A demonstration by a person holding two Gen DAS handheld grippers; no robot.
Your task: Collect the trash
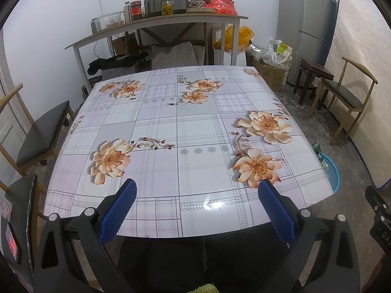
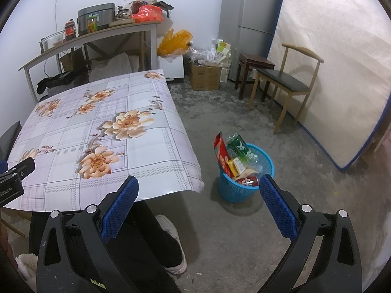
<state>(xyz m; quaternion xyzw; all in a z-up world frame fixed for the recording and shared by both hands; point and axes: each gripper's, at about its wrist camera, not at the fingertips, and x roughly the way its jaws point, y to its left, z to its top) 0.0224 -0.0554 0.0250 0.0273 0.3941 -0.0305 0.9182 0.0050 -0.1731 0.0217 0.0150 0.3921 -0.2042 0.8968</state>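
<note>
While both grippers hang over the near edge of the table, the scene reads as follows.

Left gripper (image 1: 196, 193): jaws spread wide, nothing between the blue pads (image 1: 117, 213), held above the table.
Right gripper (image 2: 199, 191): jaws spread wide and empty, held off the table's right corner, above the floor.
Table (image 1: 171, 127): covered by a checked cloth with printed orange flowers.
Trash bin (image 2: 244, 188): blue plastic basket on the floor, just right of the table.
Trash: in the bin, a green bottle (image 2: 242, 149), a red wrapper (image 2: 221, 153), a yellow carton (image 2: 235, 166) and a red can (image 2: 248, 180).
Person: dark trouser legs and a white shoe (image 2: 172, 239) below the table edge.
</note>
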